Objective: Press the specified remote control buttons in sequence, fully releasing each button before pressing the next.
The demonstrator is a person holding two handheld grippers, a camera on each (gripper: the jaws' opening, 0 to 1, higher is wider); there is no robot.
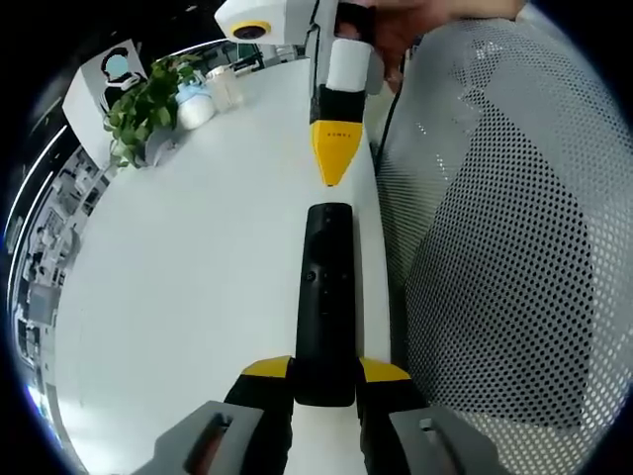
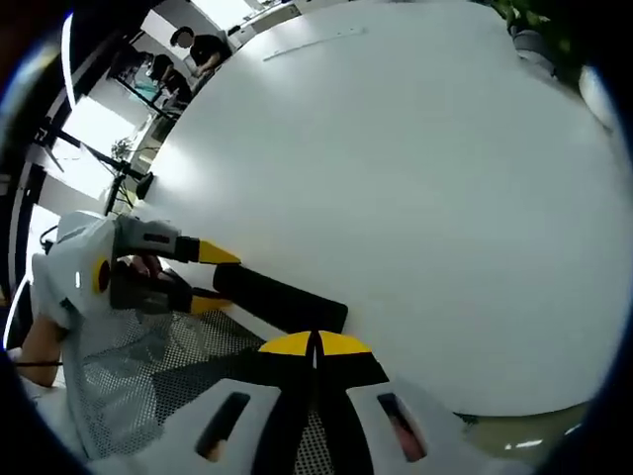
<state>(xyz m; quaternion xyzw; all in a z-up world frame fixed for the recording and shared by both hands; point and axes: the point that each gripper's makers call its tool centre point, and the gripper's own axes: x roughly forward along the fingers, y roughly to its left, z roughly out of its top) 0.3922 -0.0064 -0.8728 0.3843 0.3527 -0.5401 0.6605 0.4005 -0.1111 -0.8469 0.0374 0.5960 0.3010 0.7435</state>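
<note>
White tabletop [image 1: 198, 287], smooth and matte, mostly bare; clutter sits at the far corner in the left gripper view: a leafy green plant [image 1: 143, 104], a small white-and-blue bottle [image 1: 194, 102], and a white card with a printed figure [image 1: 111, 74] behind them. Along the tabletop's edge runs a grey perforated mesh surface [image 1: 504, 247], probably a chair back, crowding the side where the remote lies. Remote control [image 1: 326, 302] is a long, slim black bar, matte, with small round buttons near its far half; it lies flat on the tabletop right along that edge. Left gripper [image 1: 326, 381] has its yellow-tipped fingers clamped on the remote's near end, one on each long side. Right gripper [image 1: 334, 163] comes in from the far side, a hand [image 1: 396, 30] holding it, its yellow tips pressed together into one point, just off the remote's far end; contact can't be told. In the right gripper view, the same closed tips [image 2: 315, 346] sit beside the remote's end [image 2: 282, 297], with the left gripper [image 2: 203, 272] gripping the other end over the mesh. People stand in the background [image 2: 203, 49].
</note>
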